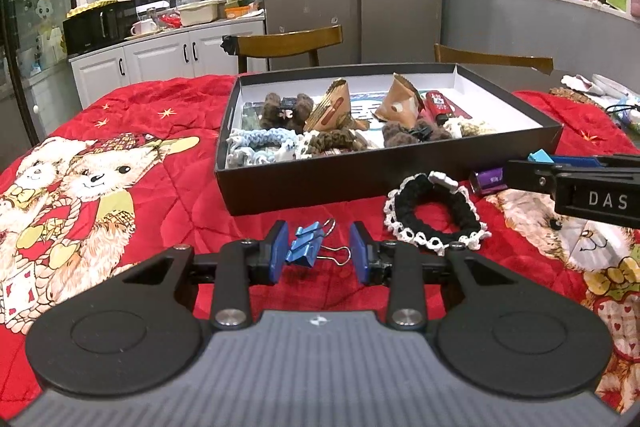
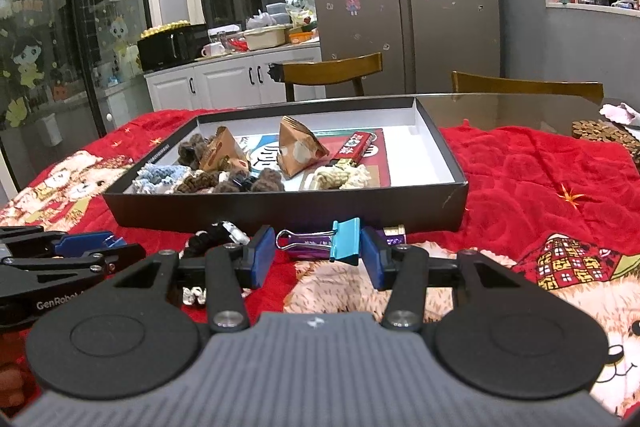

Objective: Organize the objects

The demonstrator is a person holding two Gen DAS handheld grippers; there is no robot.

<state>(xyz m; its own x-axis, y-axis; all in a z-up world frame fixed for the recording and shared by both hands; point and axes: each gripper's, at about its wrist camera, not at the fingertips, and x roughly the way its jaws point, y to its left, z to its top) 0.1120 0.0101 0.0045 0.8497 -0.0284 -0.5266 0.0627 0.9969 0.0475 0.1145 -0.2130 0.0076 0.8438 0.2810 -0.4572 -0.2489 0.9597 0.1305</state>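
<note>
A dark blue binder clip (image 1: pixel 305 247) sits lengthwise between the pads of my left gripper (image 1: pixel 321 253), just above the red cloth. One pad presses its body and the other its wire handle. My right gripper (image 2: pixel 318 255) is shut the same way on a light blue binder clip (image 2: pixel 346 242), whose wire handle reaches the left pad. A purple lighter (image 2: pixel 394 235) lies on the cloth right behind it. In front of both stands the black box (image 1: pixel 304 183), holding crochet scrunchies, triangular packets and a red lighter. A black-and-white scrunchie (image 1: pixel 434 217) lies between the two grippers.
A red bear-print cloth (image 1: pixel 120 155) covers the table. Two wooden chairs (image 1: pixel 288 43) stand behind it, then a steel fridge and a cluttered counter. A brown woven mat (image 2: pixel 600 135) and small items lie at the far right on bare glass.
</note>
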